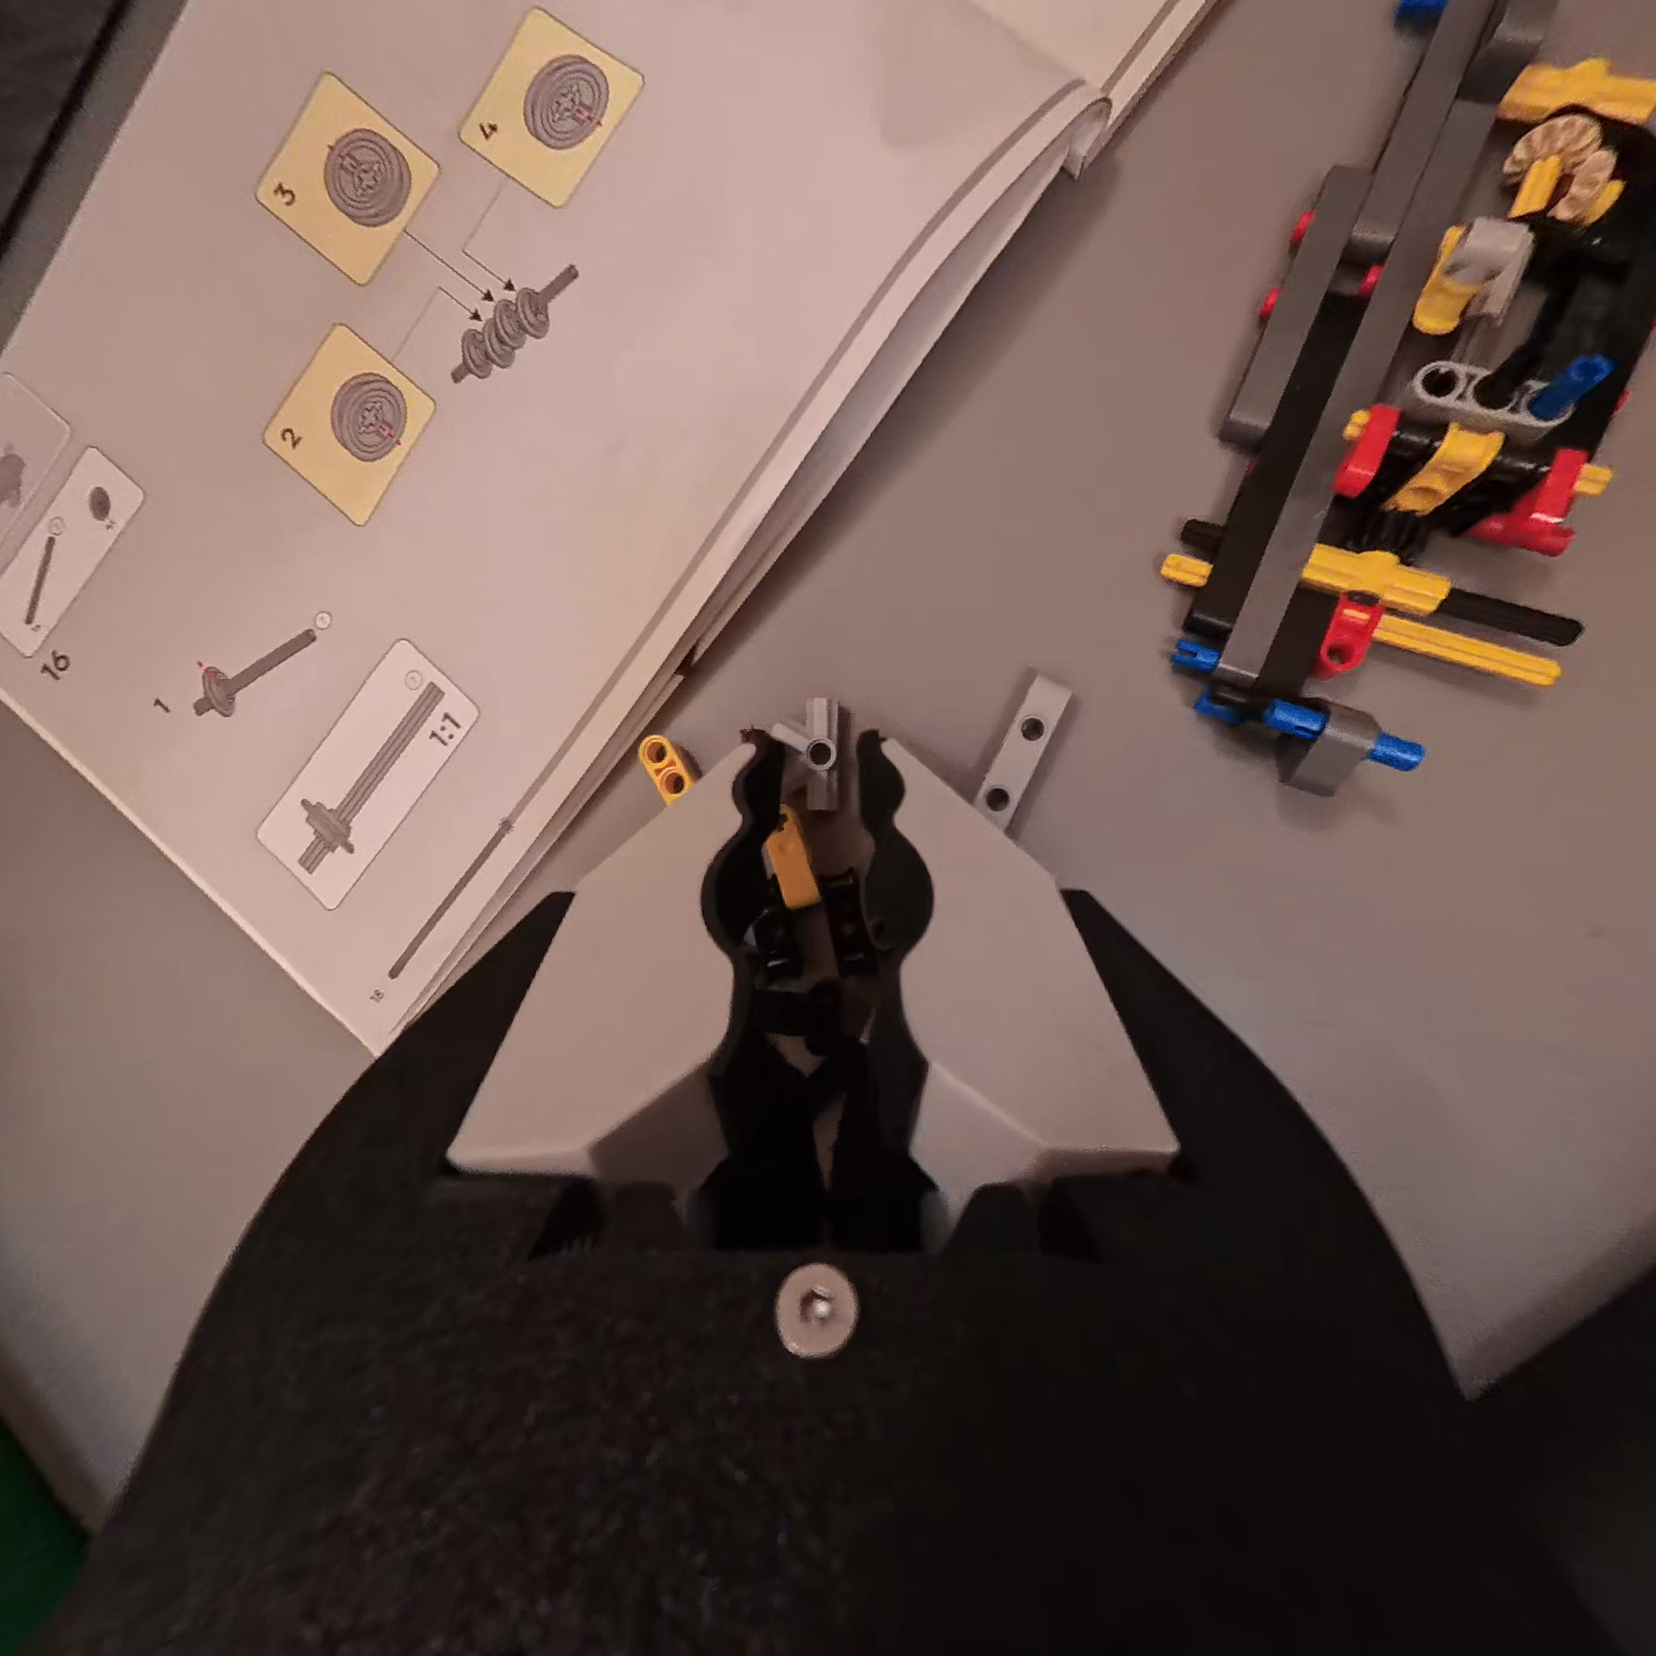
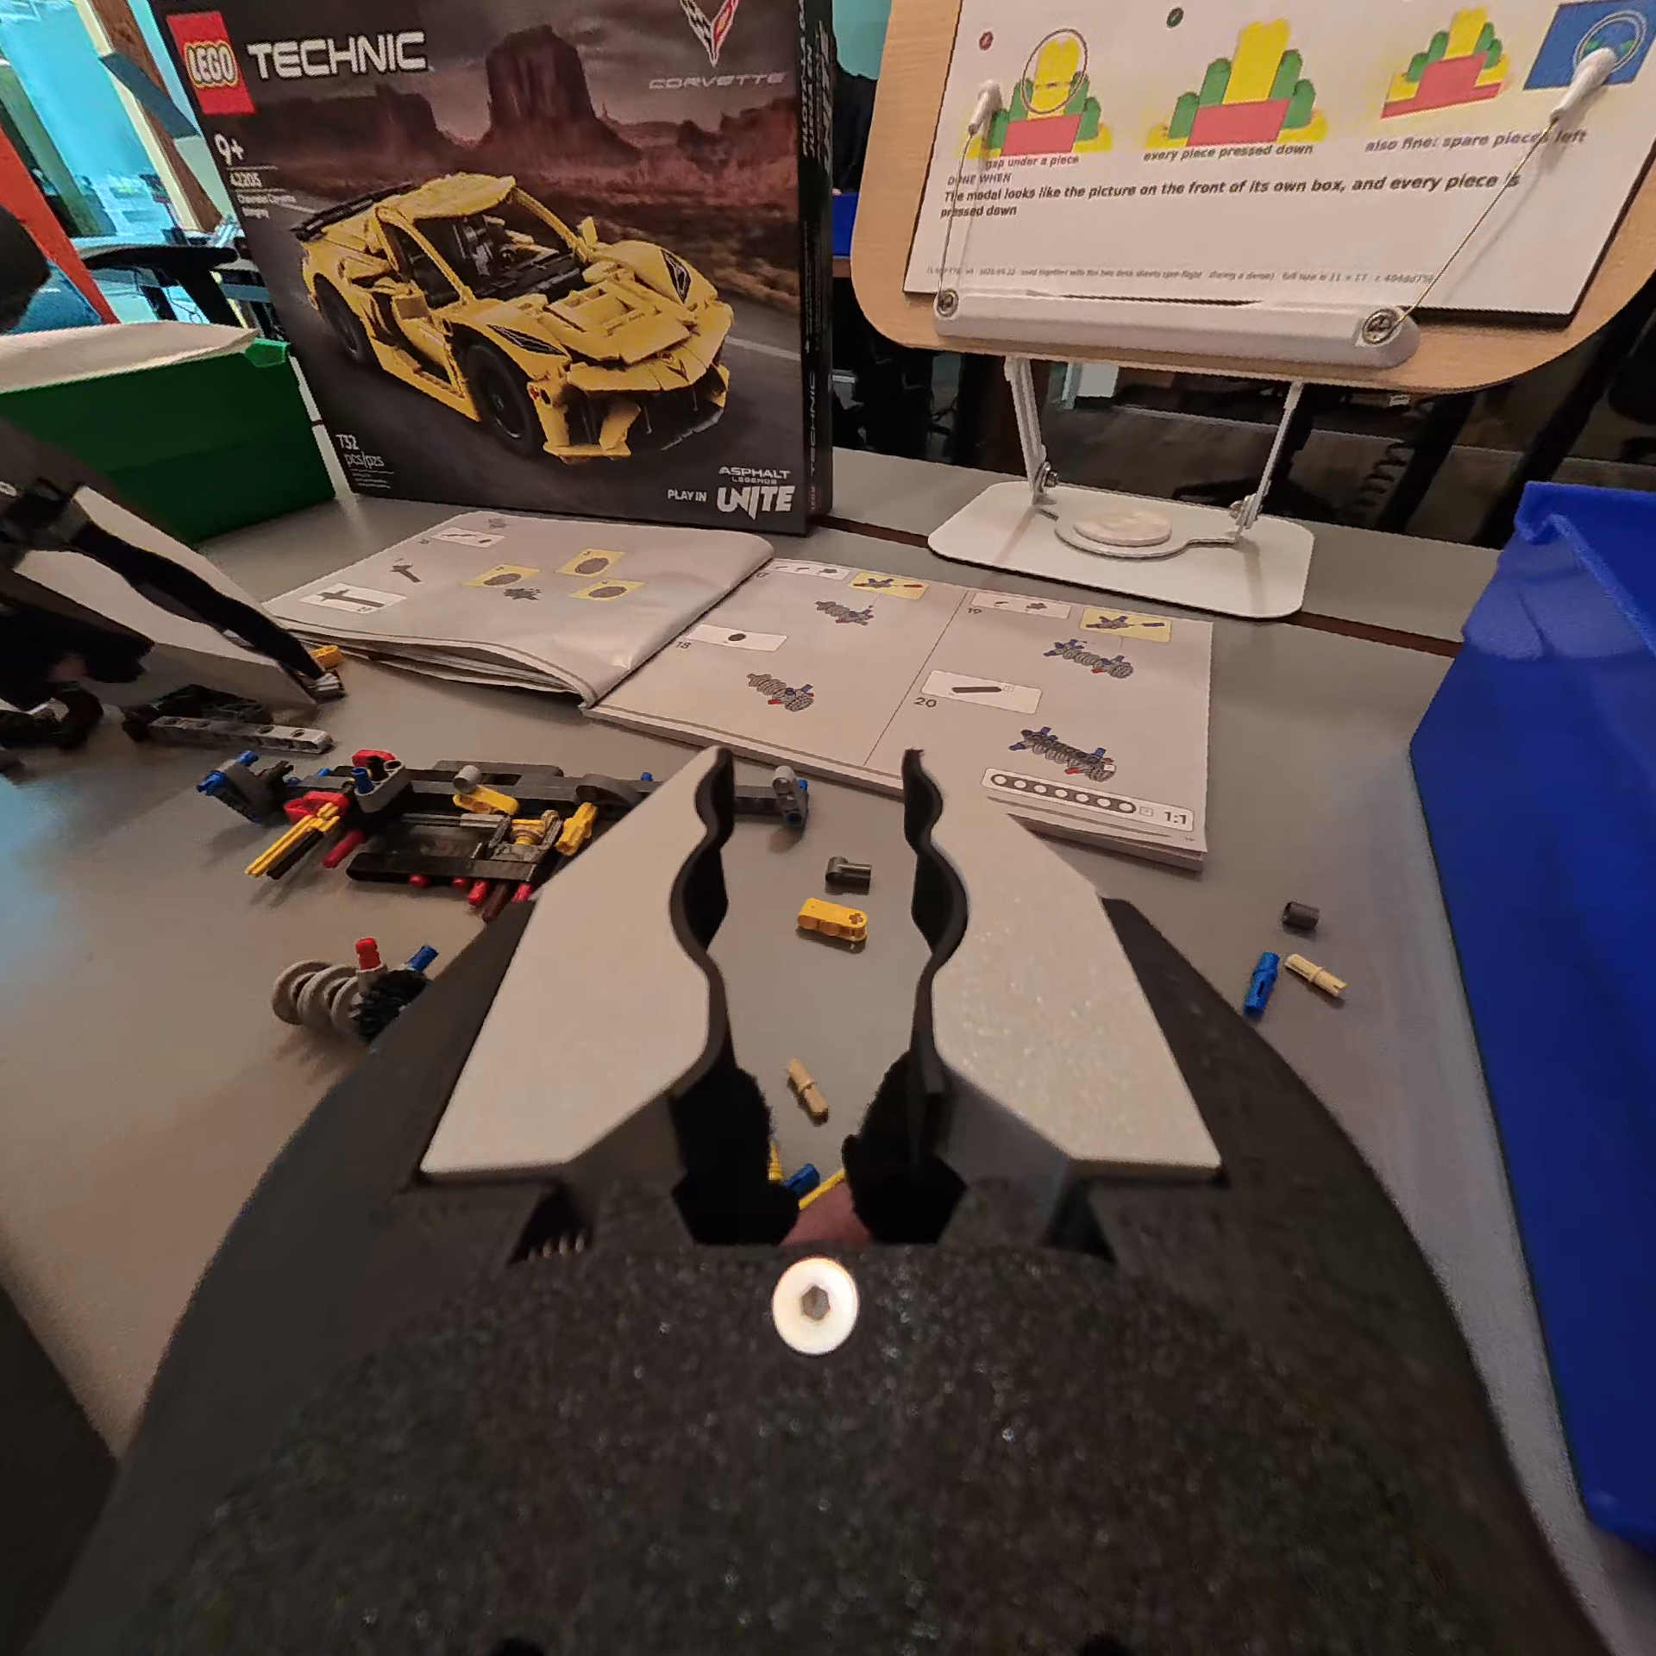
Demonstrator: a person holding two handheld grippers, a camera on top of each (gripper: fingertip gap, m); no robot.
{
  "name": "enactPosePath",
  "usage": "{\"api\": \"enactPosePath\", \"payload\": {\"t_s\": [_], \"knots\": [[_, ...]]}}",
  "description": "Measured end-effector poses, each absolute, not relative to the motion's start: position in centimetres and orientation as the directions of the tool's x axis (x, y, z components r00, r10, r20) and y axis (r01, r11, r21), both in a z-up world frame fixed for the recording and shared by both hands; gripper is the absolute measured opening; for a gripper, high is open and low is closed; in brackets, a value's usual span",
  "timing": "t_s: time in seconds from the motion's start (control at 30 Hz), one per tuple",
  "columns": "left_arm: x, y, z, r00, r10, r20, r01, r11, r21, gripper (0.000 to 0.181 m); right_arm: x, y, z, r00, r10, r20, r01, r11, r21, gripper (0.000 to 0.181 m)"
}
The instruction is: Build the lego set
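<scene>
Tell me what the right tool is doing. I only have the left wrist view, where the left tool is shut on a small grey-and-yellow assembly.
Observer: The right tool is open and empty, above the table.
Operator: Any loose parts near it?
Observer: A yellow connector lies on the table right ahead of it, with a dark grey connector just beyond.
Operator: Is the disc stack from the booklet built?
Observer: A stack of grey discs lies on the table, left of that tool.
</scene>
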State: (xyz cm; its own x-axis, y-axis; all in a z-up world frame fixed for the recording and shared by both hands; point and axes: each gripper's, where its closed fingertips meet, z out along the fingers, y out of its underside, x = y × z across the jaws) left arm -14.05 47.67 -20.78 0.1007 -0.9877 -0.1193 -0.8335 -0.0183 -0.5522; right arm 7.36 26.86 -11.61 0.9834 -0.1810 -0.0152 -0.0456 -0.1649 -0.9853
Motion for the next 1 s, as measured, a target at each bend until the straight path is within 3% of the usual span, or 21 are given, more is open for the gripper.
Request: {"api": "enactPosePath", "payload": {"t_s": [0.37,0.47,0.6,0.7,1.0], "knots": [[-14.1,47.0,-20.4,0.021,-0.984,-0.179,-0.837,0.081,-0.541,0.009,7.3,26.7,-11.4,0.985,-0.161,-0.067,-0.09,-0.139,-0.986,0.036],[-13.9,45.2,-17.5,-0.008,-0.986,-0.167,-0.787,0.109,-0.607,0.009,7.2,26.7,-11.4,0.985,-0.156,-0.074,-0.095,-0.137,-0.986,0.036],[-13.6,35.7,-13.2,-0.275,-0.959,-0.07,-0.642,0.237,-0.729,0.009,7.3,26.7,-11.6,0.984,-0.164,-0.07,-0.096,-0.153,-0.984,0.036],[-14.0,31.2,-15.4,-0.377,-0.926,-0.023,-0.659,0.286,-0.696,0.01,8.1,26.4,-11.8,0.979,-0.193,-0.061,-0.098,-0.188,-0.977,0.037],[-13.1,29.6,-19.6,-0.416,-0.909,-0.019,-0.699,0.333,-0.633,0.009,10.4,20.7,-14.8,0.948,-0.311,-0.067,-0.213,-0.467,-0.858,0.041]]}}
